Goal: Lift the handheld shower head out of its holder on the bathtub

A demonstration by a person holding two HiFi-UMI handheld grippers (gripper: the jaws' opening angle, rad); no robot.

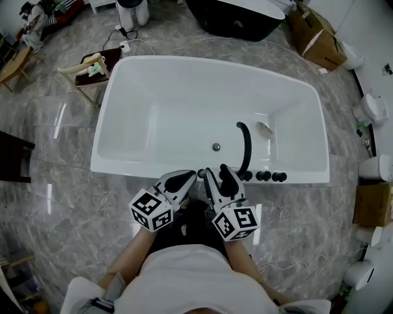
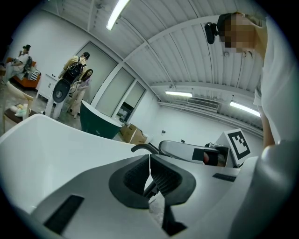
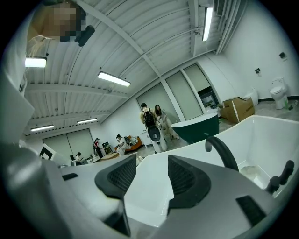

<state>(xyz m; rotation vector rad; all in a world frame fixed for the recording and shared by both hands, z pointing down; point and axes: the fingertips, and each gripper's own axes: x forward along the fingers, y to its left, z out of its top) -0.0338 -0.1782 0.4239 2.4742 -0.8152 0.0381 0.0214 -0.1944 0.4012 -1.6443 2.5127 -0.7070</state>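
Observation:
The white bathtub [image 1: 123,165] lies in front of me. On its near rim a black arched spout [image 1: 245,146] stands over a row of three black fittings [image 1: 264,176]. I cannot tell which of them is the handheld shower head. My left gripper [image 1: 189,178] hovers at the near rim with its pads pressed together on nothing [image 2: 149,170]. Just to its right my right gripper [image 1: 216,176] stands open and empty [image 3: 152,179], a little left of the spout [image 3: 222,151] and the fittings [image 3: 280,175].
A dark tub [image 1: 236,18] and cardboard boxes [image 1: 319,37] stand beyond the bathtub. A small side table [image 1: 92,67] with items is at its far left corner. White toilets [image 1: 373,109] line the right. Several people [image 3: 152,119] stand far off.

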